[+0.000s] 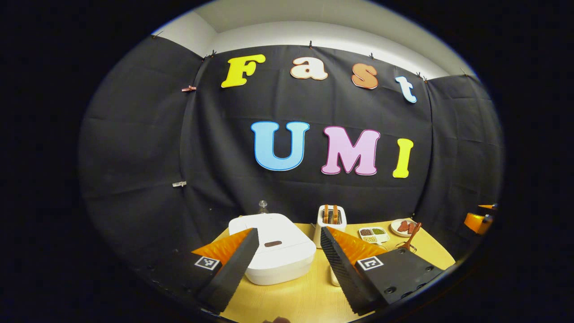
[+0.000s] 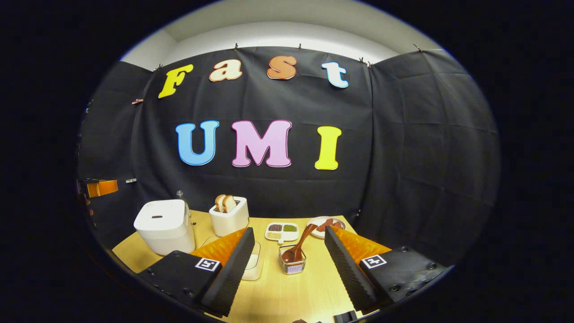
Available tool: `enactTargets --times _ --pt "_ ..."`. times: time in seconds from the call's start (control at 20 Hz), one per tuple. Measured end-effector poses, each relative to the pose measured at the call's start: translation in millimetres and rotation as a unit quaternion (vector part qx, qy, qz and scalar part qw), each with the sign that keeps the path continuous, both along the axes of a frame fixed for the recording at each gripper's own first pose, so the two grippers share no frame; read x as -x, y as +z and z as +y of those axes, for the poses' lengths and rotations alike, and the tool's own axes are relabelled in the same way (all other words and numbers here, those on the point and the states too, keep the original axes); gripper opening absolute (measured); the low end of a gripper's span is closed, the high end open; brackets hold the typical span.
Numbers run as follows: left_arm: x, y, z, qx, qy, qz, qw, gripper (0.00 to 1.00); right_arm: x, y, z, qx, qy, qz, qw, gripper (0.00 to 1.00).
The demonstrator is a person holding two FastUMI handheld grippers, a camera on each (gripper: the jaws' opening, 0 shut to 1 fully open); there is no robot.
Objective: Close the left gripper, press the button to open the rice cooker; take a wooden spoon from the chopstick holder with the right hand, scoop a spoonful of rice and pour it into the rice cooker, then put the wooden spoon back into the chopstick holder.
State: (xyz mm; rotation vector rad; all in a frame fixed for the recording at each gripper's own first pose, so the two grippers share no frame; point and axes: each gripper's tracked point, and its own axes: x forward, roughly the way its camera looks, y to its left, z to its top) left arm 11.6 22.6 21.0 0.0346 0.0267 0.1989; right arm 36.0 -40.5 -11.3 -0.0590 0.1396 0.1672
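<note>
A white rice cooker (image 1: 276,251) with its lid down sits on the wooden table (image 1: 309,300), a dark oval button (image 1: 272,243) on top. My left gripper (image 1: 289,235) hovers open just above and in front of it, fingers spread either side. In the right gripper view the cooker (image 2: 163,224) stands at the far left. A wooden spoon (image 2: 298,244) leans in a clear chopstick holder (image 2: 292,264), straight ahead between the fingers of my open right gripper (image 2: 289,235). The spoon (image 1: 410,237) also pokes up behind my left gripper's right finger. A shallow white dish (image 2: 252,264) lies partly hidden behind the right gripper's left finger.
A white toaster (image 2: 229,215) holding bread slices stands behind the cooker. A divided tray of grains (image 2: 281,231) and a plate with reddish pieces (image 2: 326,225) sit at the back. A clear bottle top (image 1: 263,206) shows behind the cooker. The other gripper (image 1: 477,220) is at the far right.
</note>
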Motion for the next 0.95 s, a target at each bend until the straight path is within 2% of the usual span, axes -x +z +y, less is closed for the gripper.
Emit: enactTargets --times 0.1,0.35,0.55,0.95 --pt "0.2 -7.1 0.6 0.005 -0.003 0.001 1.000 0.96 0.2 9.3 -0.7 0.010 -0.009 -0.015 1.000 0.98" --pt "8.7 -14.5 1.8 0.012 -0.017 -0.005 1.000 0.95 5.2 20.7 15.5 -0.004 -0.014 -0.041 0.999 0.99" --pt "21.0 -23.0 7.4 -0.003 -0.015 0.002 1.000 0.95 19.1 18.3 32.5 -0.019 -0.008 -0.036 0.999 0.99" --pt "36.1 -37.0 8.3 0.021 -0.021 0.013 0.999 0.95 37.7 11.2 43.5 -0.012 0.005 -0.028 1.000 0.99"
